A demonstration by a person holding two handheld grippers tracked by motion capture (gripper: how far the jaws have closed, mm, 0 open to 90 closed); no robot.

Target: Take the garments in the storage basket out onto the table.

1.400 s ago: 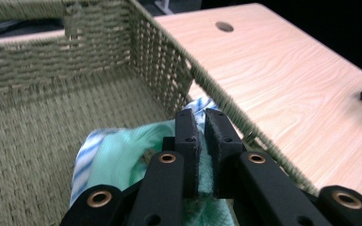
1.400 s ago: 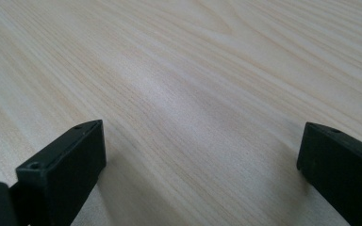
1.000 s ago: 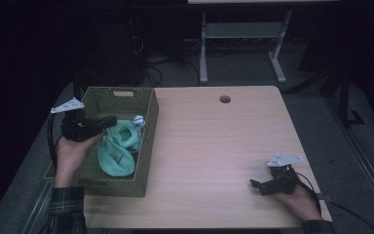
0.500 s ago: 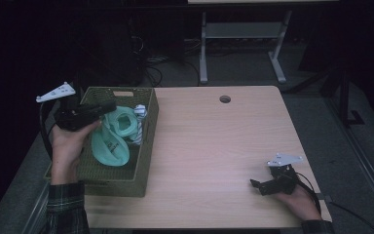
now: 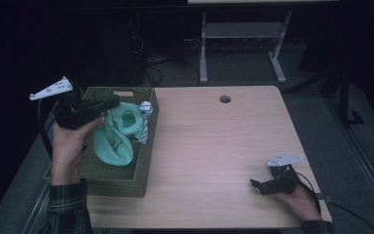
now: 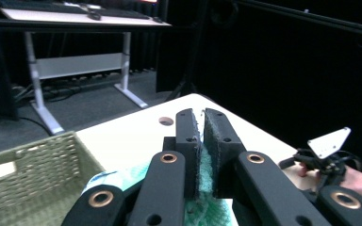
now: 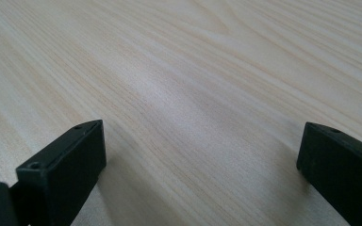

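1. The left gripper (image 5: 108,104) is held above the woven basket (image 5: 143,161) at the table's left edge, its jaws clamped on a mint-green cloth (image 5: 114,141).
2. In the left gripper view the two jaws stand almost together, with only a thin layer of the green cloth (image 6: 206,174) pinched between the pads.
3. The cloth hangs from the jaws as a long loop. Its long axis runs from the pinched upper end, near the basket's far wall, down toward the basket's near end; the rounded lower end points at the person.
4. Whether that lower end touches the basket floor cannot be told from the high view.
5. A white cloth with dark stripes (image 5: 145,117) sits just beside the green one, against the basket's right wall.
6. The left gripper itself lies roughly level, jaws pointing across the table (image 5: 214,146) to the right.
7. The right gripper (image 5: 256,185) rests on the table near its front right corner, well apart from the basket.
8. In the right gripper view its jaws stand wide apart over bare wood (image 7: 193,94), with nothing between them.
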